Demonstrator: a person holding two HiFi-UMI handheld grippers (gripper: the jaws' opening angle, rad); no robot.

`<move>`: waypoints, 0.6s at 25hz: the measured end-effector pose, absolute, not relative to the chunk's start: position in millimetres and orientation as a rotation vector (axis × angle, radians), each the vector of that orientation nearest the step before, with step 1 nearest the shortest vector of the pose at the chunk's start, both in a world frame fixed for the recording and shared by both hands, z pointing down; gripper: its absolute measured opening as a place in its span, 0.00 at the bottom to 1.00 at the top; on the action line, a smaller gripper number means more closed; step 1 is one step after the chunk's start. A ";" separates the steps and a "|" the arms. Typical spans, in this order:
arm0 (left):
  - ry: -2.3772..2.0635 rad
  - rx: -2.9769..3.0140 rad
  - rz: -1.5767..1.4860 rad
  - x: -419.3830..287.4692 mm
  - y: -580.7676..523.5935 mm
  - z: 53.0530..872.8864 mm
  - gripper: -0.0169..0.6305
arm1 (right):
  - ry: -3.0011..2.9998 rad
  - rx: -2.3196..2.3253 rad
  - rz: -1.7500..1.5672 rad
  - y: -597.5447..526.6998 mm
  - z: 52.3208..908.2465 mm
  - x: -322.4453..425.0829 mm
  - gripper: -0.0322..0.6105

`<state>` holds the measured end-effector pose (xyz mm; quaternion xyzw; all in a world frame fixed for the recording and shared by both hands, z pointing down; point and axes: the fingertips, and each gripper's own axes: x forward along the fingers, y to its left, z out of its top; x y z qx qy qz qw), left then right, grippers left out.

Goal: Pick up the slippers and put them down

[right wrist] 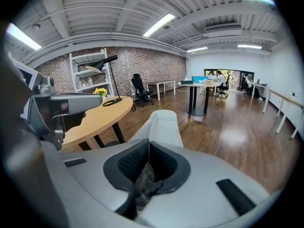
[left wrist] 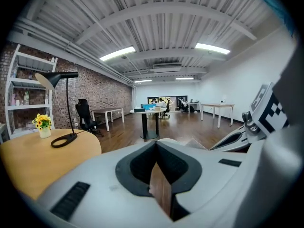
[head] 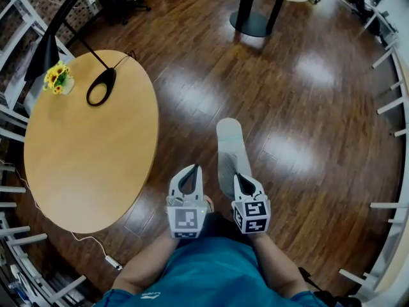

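A single pale grey quilted slipper (head: 229, 149) stretches forward from my right gripper (head: 238, 176) over the dark wood floor. In the right gripper view the jaws of that gripper (right wrist: 148, 144) are shut on the slipper's near end, with quilted fabric pinched between the pads, and the rest of the slipper (right wrist: 161, 125) juts ahead. Whether its far end touches the floor I cannot tell. My left gripper (head: 192, 169) hangs just left of it, level with the right one. Its jaws (left wrist: 155, 144) meet at the tips with nothing seen between them. No second slipper shows.
A round wooden table (head: 89, 165) stands close on the left, carrying a black desk lamp (head: 101, 85) and a small pot of yellow flowers (head: 57, 78). A cable and plug strip (head: 112, 261) lie under it. A pedestal table (head: 255, 18) stands farther off. White rails (head: 390, 107) line the right side.
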<state>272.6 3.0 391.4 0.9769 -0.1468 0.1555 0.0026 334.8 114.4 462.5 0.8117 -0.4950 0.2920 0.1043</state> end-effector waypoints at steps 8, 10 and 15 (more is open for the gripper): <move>-0.297 3.022 0.635 271.9 -7.0 477.3 0.03 | -1.363 2.445 0.960 101.1 526.9 334.3 0.09; -0.274 3.004 0.645 273.1 -13.1 497.6 0.03 | -1.343 2.448 0.984 97.1 546.9 331.7 0.09; -0.174 2.995 0.698 286.8 -10.2 554.3 0.03 | -1.288 2.483 1.019 94.1 601.4 337.4 0.09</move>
